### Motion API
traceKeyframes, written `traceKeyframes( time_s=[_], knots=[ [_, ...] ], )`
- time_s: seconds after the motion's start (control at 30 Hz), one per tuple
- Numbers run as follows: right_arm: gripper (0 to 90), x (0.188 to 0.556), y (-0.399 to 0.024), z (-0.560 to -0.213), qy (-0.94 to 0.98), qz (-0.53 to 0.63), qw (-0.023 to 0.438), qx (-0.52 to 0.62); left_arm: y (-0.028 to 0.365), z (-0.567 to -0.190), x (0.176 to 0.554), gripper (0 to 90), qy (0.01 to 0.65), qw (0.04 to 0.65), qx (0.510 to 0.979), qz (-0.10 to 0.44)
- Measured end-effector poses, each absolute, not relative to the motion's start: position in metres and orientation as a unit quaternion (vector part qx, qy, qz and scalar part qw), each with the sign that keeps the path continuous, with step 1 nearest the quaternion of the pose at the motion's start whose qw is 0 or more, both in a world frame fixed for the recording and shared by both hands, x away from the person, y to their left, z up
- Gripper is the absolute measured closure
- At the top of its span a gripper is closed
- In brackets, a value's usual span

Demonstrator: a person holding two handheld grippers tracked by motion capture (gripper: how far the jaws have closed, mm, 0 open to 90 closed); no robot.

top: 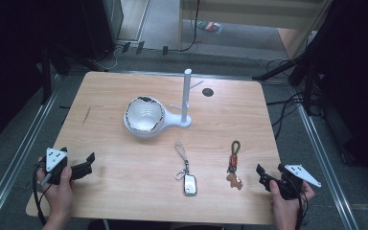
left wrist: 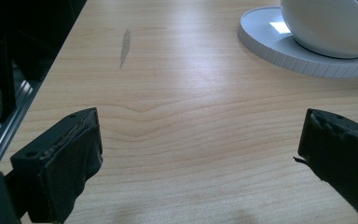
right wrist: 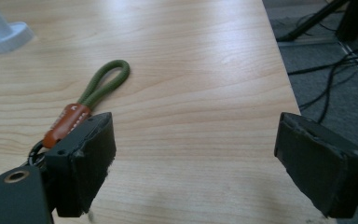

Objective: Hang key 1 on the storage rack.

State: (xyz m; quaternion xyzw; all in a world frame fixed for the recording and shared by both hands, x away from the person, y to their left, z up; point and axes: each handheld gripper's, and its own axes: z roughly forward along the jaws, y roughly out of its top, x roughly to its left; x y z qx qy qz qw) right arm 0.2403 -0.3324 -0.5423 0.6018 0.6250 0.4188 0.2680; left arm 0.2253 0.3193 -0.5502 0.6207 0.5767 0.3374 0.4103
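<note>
Two keychains lie on the wooden table [top: 124,182]. One has a green cord loop, an orange tag and a small brown charm [top: 234,165]; its loop [right wrist: 103,84] lies just left of my right gripper [right wrist: 196,158], whose jaws stand wide apart over bare wood. The other, a silver fob on a thin cord [top: 187,173], rests at the front middle. A white bowl [top: 144,116] sits on a white stand with an upright pegged post [top: 186,96]. My left gripper [top: 87,164] is open near the front left corner, with the stand's base [left wrist: 303,56] ahead to its right.
A round dark hole [top: 207,92] marks the table behind the post. A grey smear [left wrist: 125,45] stains the wood at the left. Metal rails, cables and dark stands surround the table; the right table edge [right wrist: 284,84] is close to my right gripper.
</note>
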Motion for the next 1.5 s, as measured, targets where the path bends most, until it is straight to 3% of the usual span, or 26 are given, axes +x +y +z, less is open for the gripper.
traceKeyframes(
  time_s=[0.63, 1.1, 1.17, 1.2, 1.5],
  knots=[
    [11.4, 0.257, -0.307, -0.523, 0.665, 0.352, 0.223, 0.619, 0.318, -0.550, 0.225, 0.0, 0.575, 0.409, 0.623, 0.337],
    [16.0, 0.288, -0.284, -0.506, 0.729, 0.206, 0.168, 0.631, 0.318, -0.550, 0.225, 0.0, 0.576, 0.409, 0.623, 0.336],
    [20.0, 0.291, -0.281, -0.504, 0.738, 0.190, 0.165, 0.626, 0.319, -0.550, 0.225, 0.0, 0.576, 0.410, 0.623, 0.334],
    [29.5, 0.292, -0.280, -0.500, 0.742, 0.185, 0.167, 0.622, 0.318, -0.550, 0.225, 0.0, 0.577, 0.410, 0.623, 0.333],
    [31.0, 0.308, -0.274, -0.491, 0.762, 0.138, 0.141, 0.617, 0.317, -0.550, 0.226, 0.0, 0.577, 0.407, 0.624, 0.336]
  ],
)
